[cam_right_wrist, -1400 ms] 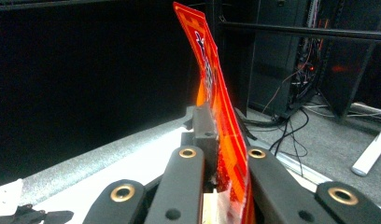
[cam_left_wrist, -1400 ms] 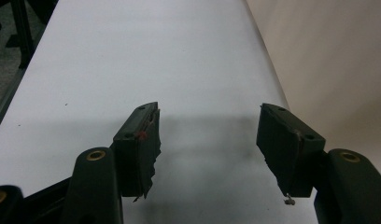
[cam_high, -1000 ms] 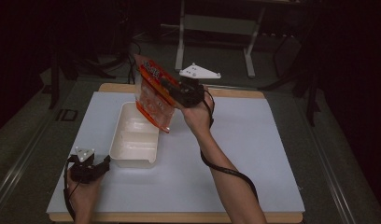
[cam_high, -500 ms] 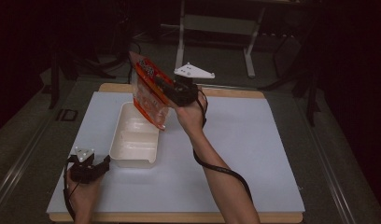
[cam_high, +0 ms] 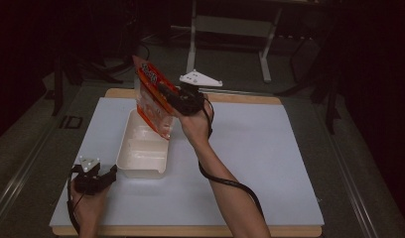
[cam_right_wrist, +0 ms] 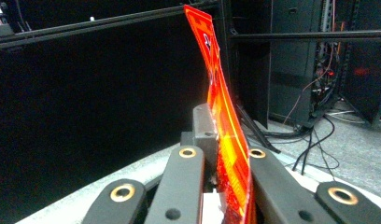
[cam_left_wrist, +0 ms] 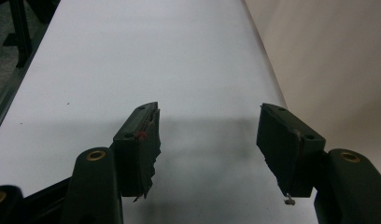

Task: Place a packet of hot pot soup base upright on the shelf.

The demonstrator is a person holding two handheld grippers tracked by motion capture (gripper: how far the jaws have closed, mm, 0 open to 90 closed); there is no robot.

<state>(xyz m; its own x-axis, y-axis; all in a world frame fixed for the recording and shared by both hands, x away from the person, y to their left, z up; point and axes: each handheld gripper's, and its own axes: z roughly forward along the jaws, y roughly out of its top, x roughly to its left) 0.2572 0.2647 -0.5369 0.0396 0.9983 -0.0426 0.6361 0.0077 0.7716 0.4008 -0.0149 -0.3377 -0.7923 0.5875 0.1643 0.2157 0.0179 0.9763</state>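
Left gripper [cam_high: 110, 174]: rests low on the white table sheet [cam_high: 270, 163] near the front-left corner, just beside the tray's near end; in the left gripper view [cam_left_wrist: 208, 144] its jaws stand wide apart with nothing between them. Unmoved over the last second.
Tray: shallow white rectangular plastic tray [cam_high: 141, 148], lying flat left of centre, looks empty as far as can be told.
Bag: orange-red printed plastic snack bag [cam_high: 153, 96], [cam_right_wrist: 223, 116], held tilted above the tray's far end; it has shifted leftward and tipped further over the tray.
Right gripper [cam_high: 168, 96]: raised, jaws clamped on the bag's edge [cam_right_wrist: 216, 182].
Meaning: probably tipping the contents into the tray; no pouring visible yet.
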